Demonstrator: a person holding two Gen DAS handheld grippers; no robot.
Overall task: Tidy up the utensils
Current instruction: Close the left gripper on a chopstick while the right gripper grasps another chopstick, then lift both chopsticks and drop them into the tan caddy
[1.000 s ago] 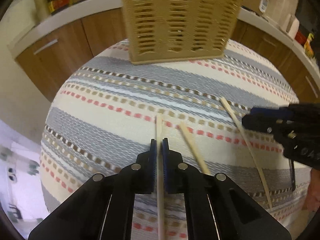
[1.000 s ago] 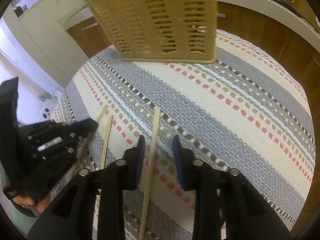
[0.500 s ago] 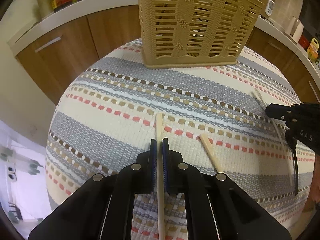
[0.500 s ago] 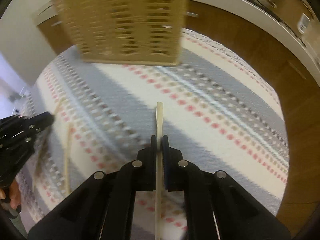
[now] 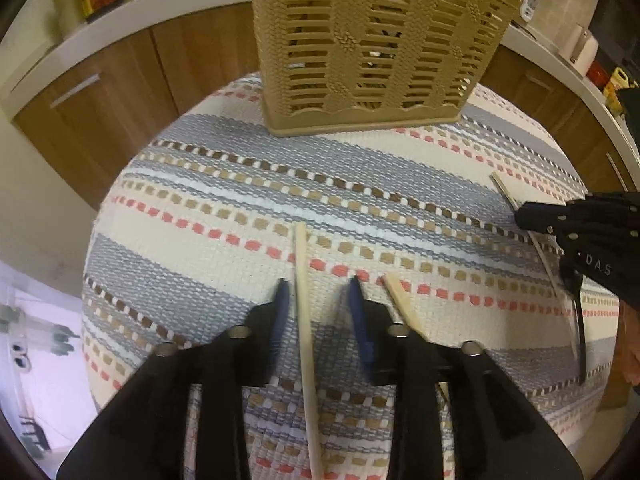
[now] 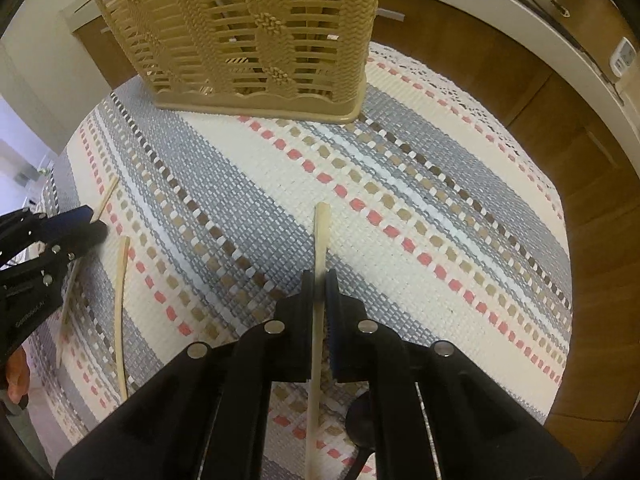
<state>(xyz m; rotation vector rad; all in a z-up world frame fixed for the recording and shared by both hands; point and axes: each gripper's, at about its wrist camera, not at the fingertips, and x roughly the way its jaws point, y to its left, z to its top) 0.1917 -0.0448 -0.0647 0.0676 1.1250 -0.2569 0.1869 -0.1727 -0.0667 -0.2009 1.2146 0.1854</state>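
Observation:
A tan slotted utensil basket (image 5: pixel 376 48) stands at the far side of the striped cloth (image 5: pixel 224 184); it also shows in the right wrist view (image 6: pixel 256 36). My left gripper (image 5: pixel 318 294) is open, its jaws on either side of a wooden chopstick (image 5: pixel 304 320) that lies on the cloth. A second chopstick (image 5: pixel 404 306) lies just right of it. My right gripper (image 6: pixel 319 286) is shut on another chopstick (image 6: pixel 320 248) and holds it above the cloth. In the left wrist view the right gripper (image 5: pixel 576 232) is at the right edge.
Wooden cabinets (image 5: pixel 104 92) and a white counter (image 5: pixel 132 8) ring the round table. Two loose chopsticks (image 6: pixel 120 300) lie at the left in the right wrist view, beside the left gripper (image 6: pixel 44 256). A dark utensil handle (image 6: pixel 362 452) lies under my right gripper.
My left gripper has opened and let go of its chopstick, which now lies on the cloth. My right gripper closed on its chopstick and has lifted and turned with it.

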